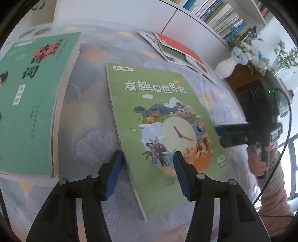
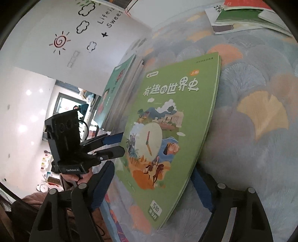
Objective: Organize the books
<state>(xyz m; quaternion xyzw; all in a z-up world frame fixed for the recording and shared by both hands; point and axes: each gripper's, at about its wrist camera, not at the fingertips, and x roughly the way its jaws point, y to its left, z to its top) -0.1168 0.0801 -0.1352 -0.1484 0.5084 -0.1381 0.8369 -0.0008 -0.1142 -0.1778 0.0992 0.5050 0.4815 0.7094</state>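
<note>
hidden: my right far pad [image 2: 202, 188] partly behind green book [image 2: 173, 130] | cut off: teal book [image 1: 28, 104] at left edge | blurred: shelf spines [image 1: 219, 16], titles perhaps unreadable

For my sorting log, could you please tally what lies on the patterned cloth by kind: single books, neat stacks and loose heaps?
Single book: 1, the light-green clock book
Neat stack: 1, teal-green cover on top
Loose heap: 1, red cover on top
Total: 3
</note>
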